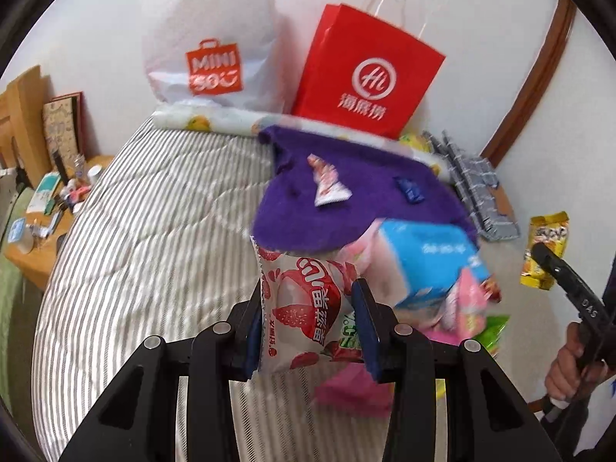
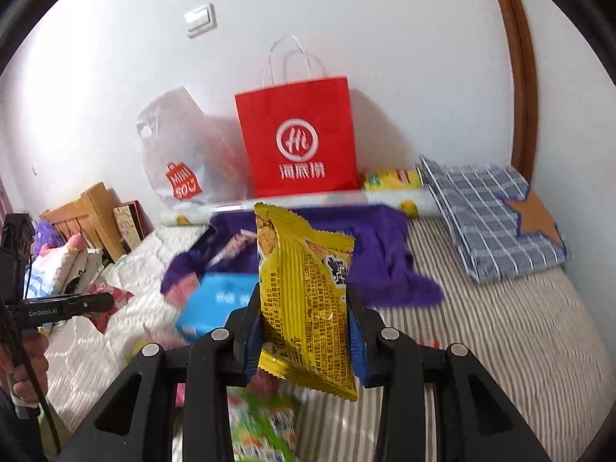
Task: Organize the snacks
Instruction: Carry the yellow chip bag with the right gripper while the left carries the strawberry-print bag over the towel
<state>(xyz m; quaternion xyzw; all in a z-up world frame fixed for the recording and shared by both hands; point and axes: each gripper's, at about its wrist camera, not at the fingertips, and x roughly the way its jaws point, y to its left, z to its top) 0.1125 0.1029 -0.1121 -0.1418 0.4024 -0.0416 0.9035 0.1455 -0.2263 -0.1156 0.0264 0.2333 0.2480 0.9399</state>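
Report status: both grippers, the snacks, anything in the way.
Left gripper shut on lychee snack pack. Right gripper shut on yellow snack pack. Purple cloth, blue box ahead on bed; path to red paper bag open.

place: home bedroom | evidence: striped quilted bed [image 1: 154,211], wooden headboard [image 2: 88,208], cluttered bedside table [image 1: 42,227]

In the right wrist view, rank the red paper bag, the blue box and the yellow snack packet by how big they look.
1. Red paper bag, largest even though farthest.
2. Yellow snack packet, though it sits in the right gripper close to the camera, so its rank is unsure.
3. Blue box, blurred and partly hidden.
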